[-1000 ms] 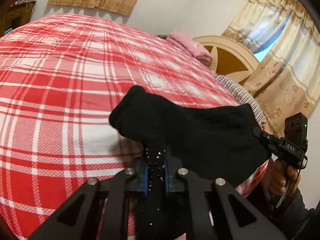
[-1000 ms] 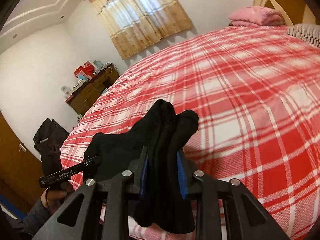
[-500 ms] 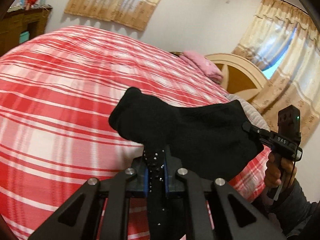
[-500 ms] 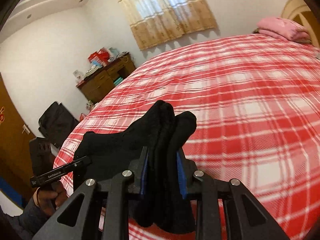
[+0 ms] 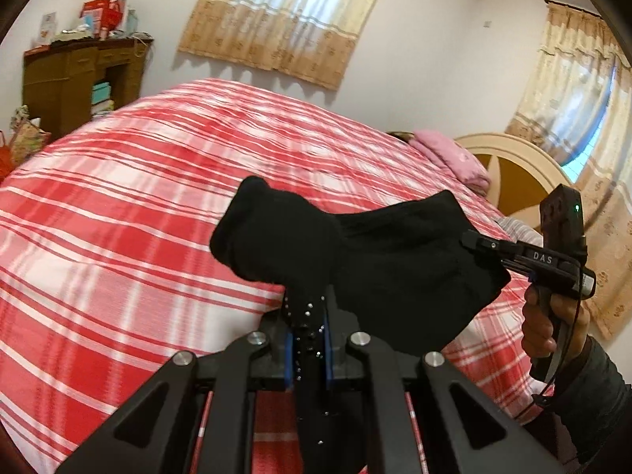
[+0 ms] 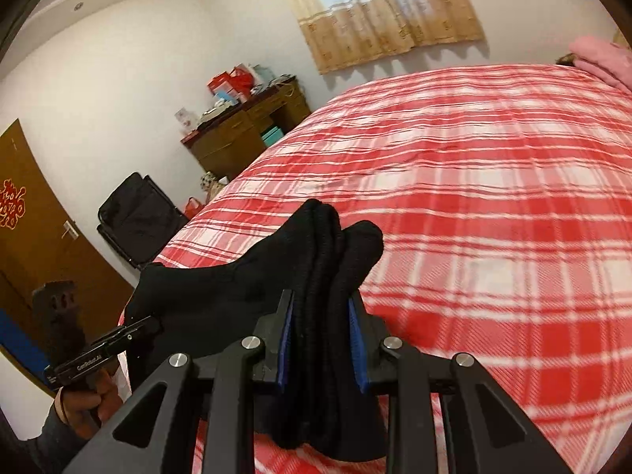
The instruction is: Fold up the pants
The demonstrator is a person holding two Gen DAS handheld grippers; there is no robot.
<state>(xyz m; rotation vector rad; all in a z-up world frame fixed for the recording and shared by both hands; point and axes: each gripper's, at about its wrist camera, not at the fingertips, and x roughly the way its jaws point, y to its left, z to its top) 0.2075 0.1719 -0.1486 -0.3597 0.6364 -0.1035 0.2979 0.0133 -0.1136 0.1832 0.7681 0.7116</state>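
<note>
The black pants (image 5: 379, 252) hang stretched in the air between my two grippers, above the near edge of the bed. My left gripper (image 5: 307, 339) is shut on one bunched end of the pants. My right gripper (image 6: 320, 335) is shut on the other bunched end (image 6: 331, 260). The right gripper also shows in the left wrist view (image 5: 525, 256), at the right end of the cloth. The left gripper shows in the right wrist view (image 6: 110, 347), at the left end. The part of the pants that hangs below the grippers is hidden.
The bed with a red and white plaid cover (image 5: 118, 237) fills the space ahead. Pink folded bedding (image 5: 454, 154) lies by the headboard (image 5: 521, 170). A wooden desk (image 6: 245, 134) and a black chair (image 6: 138, 217) stand beyond the bed's far side.
Both grippers have risen and tilted up with the pants still held between them. More of the walls, curtains and desk is in view now.
</note>
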